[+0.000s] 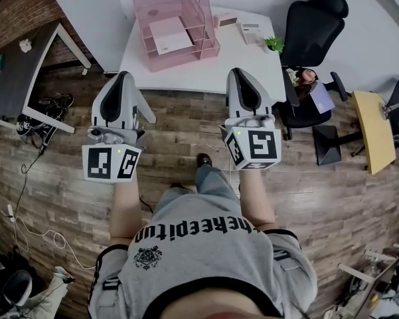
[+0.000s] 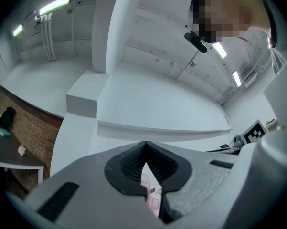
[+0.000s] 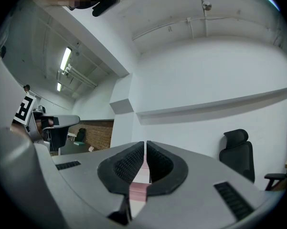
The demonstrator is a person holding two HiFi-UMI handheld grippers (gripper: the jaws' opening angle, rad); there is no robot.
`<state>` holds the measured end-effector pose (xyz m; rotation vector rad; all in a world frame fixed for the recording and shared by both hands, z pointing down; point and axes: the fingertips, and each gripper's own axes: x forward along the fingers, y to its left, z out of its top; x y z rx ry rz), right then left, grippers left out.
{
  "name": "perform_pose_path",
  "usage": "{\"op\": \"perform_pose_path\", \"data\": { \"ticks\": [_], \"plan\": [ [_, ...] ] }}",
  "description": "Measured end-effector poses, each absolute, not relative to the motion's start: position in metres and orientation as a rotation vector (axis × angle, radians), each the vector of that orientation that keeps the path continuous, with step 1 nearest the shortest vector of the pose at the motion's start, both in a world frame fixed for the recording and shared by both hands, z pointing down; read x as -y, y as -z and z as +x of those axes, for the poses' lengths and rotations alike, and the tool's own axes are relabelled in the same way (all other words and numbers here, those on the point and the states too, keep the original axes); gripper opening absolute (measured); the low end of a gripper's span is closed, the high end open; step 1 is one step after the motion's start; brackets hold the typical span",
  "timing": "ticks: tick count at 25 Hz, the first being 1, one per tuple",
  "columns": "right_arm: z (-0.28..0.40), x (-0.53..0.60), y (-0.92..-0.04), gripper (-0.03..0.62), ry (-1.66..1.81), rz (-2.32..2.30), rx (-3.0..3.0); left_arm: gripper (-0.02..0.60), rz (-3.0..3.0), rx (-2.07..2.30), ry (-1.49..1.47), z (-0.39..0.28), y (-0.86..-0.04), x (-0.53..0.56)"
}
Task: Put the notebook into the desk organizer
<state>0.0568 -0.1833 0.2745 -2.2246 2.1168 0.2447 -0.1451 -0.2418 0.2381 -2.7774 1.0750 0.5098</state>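
A pink see-through desk organizer (image 1: 200,8) stands at the back left of the white table (image 1: 206,72). A pale notebook (image 1: 171,36) lies flat in its lower tray. Both grippers hover over the wooden floor in front of the table, short of its near edge. My left gripper (image 1: 125,74) is shut, its dark pads meeting at the tip (image 2: 144,143) with nothing between them. My right gripper (image 1: 237,70) is shut and empty too (image 3: 145,142). A sliver of the pink organizer (image 2: 152,191) shows below the left pads.
On the table's right part lie a small pink box (image 1: 224,20), a white device (image 1: 252,30) and a little green plant (image 1: 274,43). A black office chair (image 1: 312,38) stands right of the table, a dark desk (image 1: 20,72) at the left, a yellow table (image 1: 372,128) at the far right.
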Motion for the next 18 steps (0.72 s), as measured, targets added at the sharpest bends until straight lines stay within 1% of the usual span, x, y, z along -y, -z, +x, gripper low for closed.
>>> {"op": "perform_pose_path", "data": {
  "ticks": [18],
  "plan": [
    [0.043, 0.162, -0.273, 0.003, -0.241, -2.219, -2.086, 0.003, -2.779, -1.086, -0.539, -0.162, -0.239, 0.227]
  ]
}}
